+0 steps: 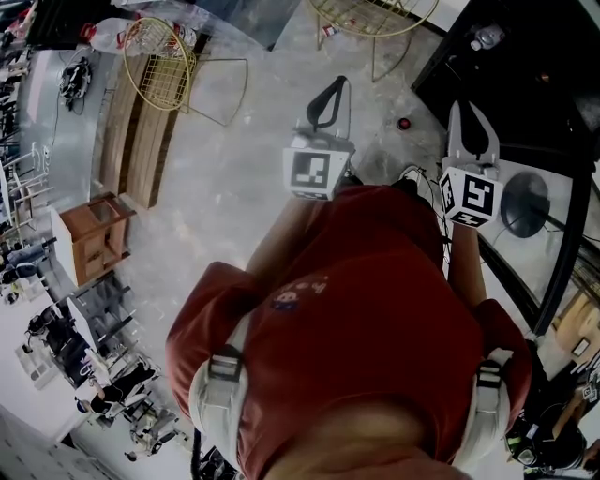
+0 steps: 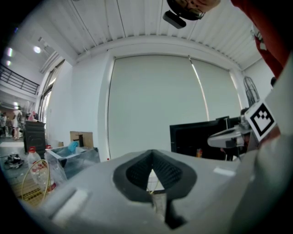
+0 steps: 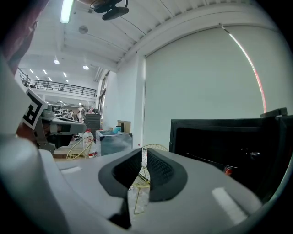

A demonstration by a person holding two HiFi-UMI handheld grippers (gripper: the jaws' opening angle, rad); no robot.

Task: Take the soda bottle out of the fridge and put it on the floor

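Observation:
The black fridge stands at the upper right of the head view; a pale bottle-like shape shows in its dark inside. In the right gripper view the fridge is ahead on the right, with a small red-topped thing inside. My right gripper is held up in front of the fridge, its jaws nearly closed, with a narrow gap and nothing between them. My left gripper is further left over the floor, its pads meeting at the tips, empty.
A yellow wire chair and a wooden bench stand at the left, with a red-capped plastic bottle beside them. Another wire chair is by the fridge. A small red thing lies on the grey floor.

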